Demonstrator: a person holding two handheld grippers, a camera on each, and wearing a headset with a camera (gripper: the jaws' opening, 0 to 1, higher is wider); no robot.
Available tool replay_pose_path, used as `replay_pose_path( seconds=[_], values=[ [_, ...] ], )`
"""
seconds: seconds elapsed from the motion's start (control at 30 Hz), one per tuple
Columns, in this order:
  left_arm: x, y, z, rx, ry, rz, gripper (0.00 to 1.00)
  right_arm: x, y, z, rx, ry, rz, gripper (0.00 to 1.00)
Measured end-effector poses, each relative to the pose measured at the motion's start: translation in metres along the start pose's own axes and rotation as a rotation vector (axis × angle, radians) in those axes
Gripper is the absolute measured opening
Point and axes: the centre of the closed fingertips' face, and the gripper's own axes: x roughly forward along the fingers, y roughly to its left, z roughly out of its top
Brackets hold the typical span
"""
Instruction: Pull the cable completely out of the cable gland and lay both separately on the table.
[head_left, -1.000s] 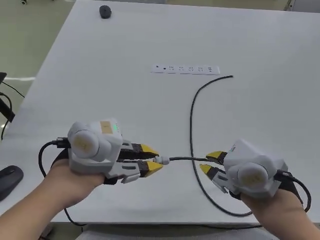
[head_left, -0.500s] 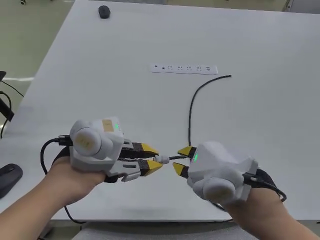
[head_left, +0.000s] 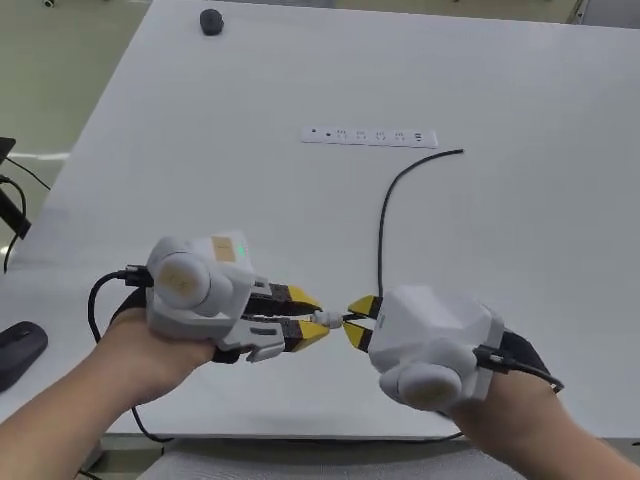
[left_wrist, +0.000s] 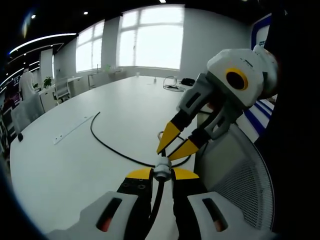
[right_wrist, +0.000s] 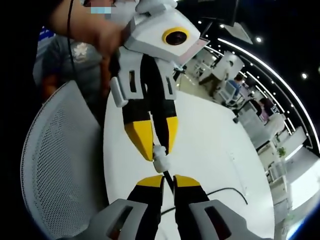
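Two holds at lower centre: left gripper (head_left: 305, 316) clamped on the rigid-looking cable gland (head_left: 323, 320), right gripper (head_left: 358, 320) straddling the limp, probably slick cable (head_left: 381, 230) just beside it, closure I can't tell; I'd pinch there.

Right gripper (head_left: 357, 320) has come left along the cable (head_left: 381, 230): tips were well apart from the cable gland (head_left: 325, 320), now just beside it. Bare cable between it and the left gripper (head_left: 312, 318) is nearly gone. Near loop of the cable is now mostly hidden behind the right gripper.
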Motion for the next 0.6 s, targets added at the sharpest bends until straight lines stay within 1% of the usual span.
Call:
replay_pose_path(
  seconds=[0.1,0.23,0.43,0.6],
  values=[
    [0.000,-0.001,-0.001,0.000,0.003,-0.002,0.15,0.000,0.001,-0.001,0.004,-0.002,0.016,0.02],
    [0.001,-0.001,-0.001,-0.001,0.003,0.000,0.15,0.000,0.001,-0.001,0.019,-0.002,0.024,0.01],
    [0.000,0.001,0.001,-0.003,-0.001,0.007,0.15,0.001,-0.002,-0.003,0.055,0.003,0.013,0.01],
    [0.000,0.002,0.001,0.000,0.001,0.008,0.15,0.000,-0.005,-0.011,0.105,0.016,0.003,0.01]
  ],
)
